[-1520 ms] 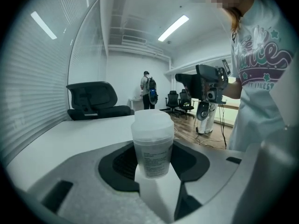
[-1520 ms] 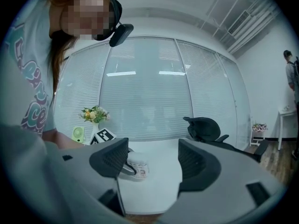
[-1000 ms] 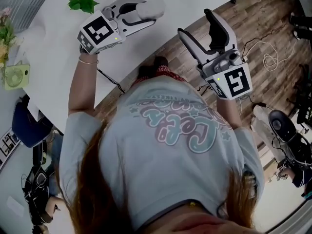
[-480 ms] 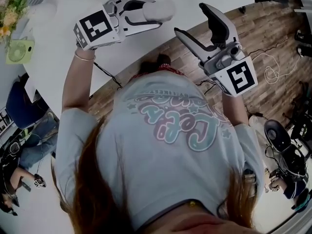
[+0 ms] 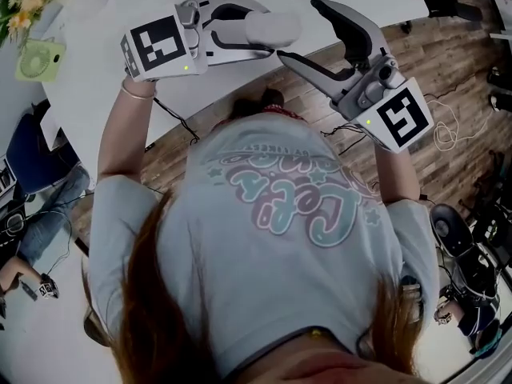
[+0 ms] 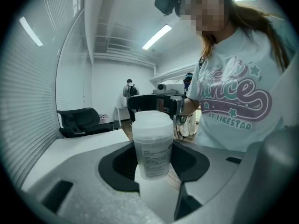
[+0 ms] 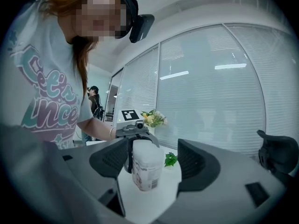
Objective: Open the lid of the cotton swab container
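White table (image 5: 88, 70) sat below container (image 6: 152, 153), likely light, slick, thin plastic, clamped low by left gripper (image 5: 254, 32); right gripper (image 7: 153, 162) gaped empty by its lid (image 6: 150, 122), likely best pinched there.

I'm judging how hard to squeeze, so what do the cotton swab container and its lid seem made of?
Cotton swab container: probably plastic, frosted and translucent, since its wall glows milky with a printed label on it. Lid: seemingly the same plastic, matte and paler, no shine or metal glint.
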A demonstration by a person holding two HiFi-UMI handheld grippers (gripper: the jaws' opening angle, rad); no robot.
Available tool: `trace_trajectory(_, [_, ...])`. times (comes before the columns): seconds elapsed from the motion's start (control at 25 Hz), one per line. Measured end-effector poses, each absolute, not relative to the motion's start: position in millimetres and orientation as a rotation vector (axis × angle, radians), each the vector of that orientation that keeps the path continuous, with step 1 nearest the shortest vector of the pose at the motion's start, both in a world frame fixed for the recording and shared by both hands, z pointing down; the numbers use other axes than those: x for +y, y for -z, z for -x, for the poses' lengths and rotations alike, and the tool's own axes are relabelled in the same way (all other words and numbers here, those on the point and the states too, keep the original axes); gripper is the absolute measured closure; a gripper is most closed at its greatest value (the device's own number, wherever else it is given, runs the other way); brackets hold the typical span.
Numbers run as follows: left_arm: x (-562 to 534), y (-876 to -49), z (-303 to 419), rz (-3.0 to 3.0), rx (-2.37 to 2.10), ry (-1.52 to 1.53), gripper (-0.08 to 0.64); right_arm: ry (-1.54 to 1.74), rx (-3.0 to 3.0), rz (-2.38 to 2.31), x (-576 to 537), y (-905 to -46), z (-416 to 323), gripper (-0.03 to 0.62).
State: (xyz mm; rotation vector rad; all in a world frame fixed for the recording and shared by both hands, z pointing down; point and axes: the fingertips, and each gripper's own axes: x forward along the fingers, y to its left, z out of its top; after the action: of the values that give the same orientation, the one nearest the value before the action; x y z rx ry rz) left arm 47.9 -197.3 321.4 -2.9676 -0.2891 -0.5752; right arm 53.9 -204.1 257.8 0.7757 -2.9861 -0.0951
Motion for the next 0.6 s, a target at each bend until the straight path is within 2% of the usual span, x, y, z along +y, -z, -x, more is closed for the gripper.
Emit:
trace_trajectory(0.44, [-180,-311,-25,2.954,-0.341,0.559,0.371,0.126,-2.966,-0.483,-193,-259,-7,0.275])
trace_trajectory(0.6, [-175,-310,-16,2.942,-0.378,0.561,0.371,0.108,-2.972,-0.428,-192,-258,6,0.298])
